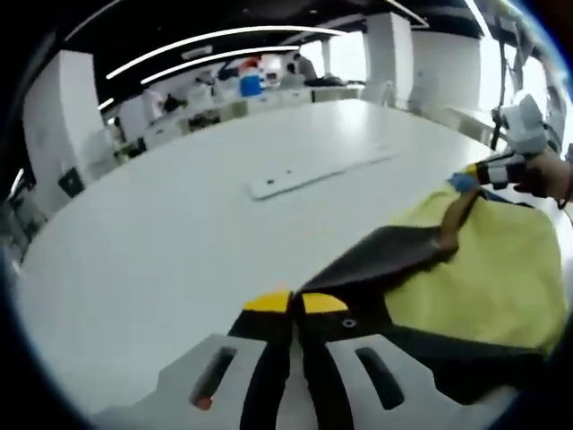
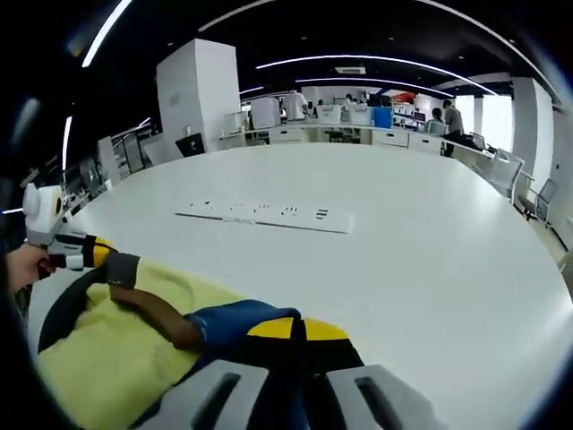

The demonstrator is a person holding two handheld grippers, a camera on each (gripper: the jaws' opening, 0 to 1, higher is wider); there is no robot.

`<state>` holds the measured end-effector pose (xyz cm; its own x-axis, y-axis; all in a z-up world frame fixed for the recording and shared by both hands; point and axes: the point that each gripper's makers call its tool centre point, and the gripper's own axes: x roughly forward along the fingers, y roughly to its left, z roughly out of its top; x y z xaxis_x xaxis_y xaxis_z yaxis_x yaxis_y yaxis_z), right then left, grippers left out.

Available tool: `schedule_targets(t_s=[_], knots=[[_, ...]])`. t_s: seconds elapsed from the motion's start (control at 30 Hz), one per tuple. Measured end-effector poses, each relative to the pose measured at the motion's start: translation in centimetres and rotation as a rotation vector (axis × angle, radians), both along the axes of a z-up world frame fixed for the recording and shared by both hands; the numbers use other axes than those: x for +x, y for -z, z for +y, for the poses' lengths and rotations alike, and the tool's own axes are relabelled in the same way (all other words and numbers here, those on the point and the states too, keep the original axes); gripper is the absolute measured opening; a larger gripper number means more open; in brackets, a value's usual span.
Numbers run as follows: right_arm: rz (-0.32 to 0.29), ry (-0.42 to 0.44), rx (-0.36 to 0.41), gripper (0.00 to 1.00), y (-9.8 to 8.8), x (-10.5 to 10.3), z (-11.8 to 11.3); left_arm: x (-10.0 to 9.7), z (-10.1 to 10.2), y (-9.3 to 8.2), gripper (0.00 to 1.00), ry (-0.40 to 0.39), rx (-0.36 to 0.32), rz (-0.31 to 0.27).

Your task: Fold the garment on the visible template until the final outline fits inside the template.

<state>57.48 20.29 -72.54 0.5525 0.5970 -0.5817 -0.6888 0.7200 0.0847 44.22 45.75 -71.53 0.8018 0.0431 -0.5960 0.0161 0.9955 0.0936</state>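
Garment (image 1: 483,269) – yellow w/ dark trim – lies on the white table (image 1: 179,233), near its edge. Left gripper (image 1: 295,305) fingers clamp a dark hem; right gripper (image 2: 295,330) fingers pinch the blue collar. Risk: uneven pull – fabric slips, fold skews, prob. off-template.

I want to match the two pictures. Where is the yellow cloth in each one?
Left gripper view: the yellow garment lies at lower right, beside the left gripper.
Right gripper view: it lies at lower left, next to the right gripper.
Shared landmark: the long white strip on the table.
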Motion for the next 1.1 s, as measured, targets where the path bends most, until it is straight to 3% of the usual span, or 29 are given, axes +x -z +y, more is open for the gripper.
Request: schedule_targets(t_s=[0.1, 0.2, 0.37, 0.7, 0.9, 1.0, 1.1], knots=[[-0.039, -0.012, -0.036, 0.0, -0.4, 0.3, -0.1, -0.2, 0.5, -0.3, 0.06, -0.046, -0.008, 0.011], [-0.055, -0.023, -0.04, 0.06, -1.3, 0.1, 0.0, -0.2, 0.9, -1.3, 0.18, -0.076, 0.0, -0.009], [-0.081, -0.014, -0.055, 0.31, -3.0, 0.1, -0.6, -0.7, 1.0, -3.0, 0.28, -0.108, -0.023, -0.038], [-0.017, -0.017, 0.021, 0.52, -5.5, -2.0, -0.5, -1.8, -0.2, -6.4, 0.5, -0.087, -0.025, -0.094], [0.056, -0.054, 0.064, 0.56, -6.4, -4.9, 0.3, -2.6, -2.0, -8.1, 0.59, -0.047, -0.106, -0.13], [0.077, -0.062, 0.066, 0.58, -6.7, -6.1, 0.3, -3.3, -2.9, -8.6, 0.61, -0.027, -0.116, -0.125], [0.082, -0.068, 0.054, 0.54, -7.0, -7.5, 0.2, -3.9, -3.6, -9.2, 0.6, -0.012, -0.106, -0.141]])
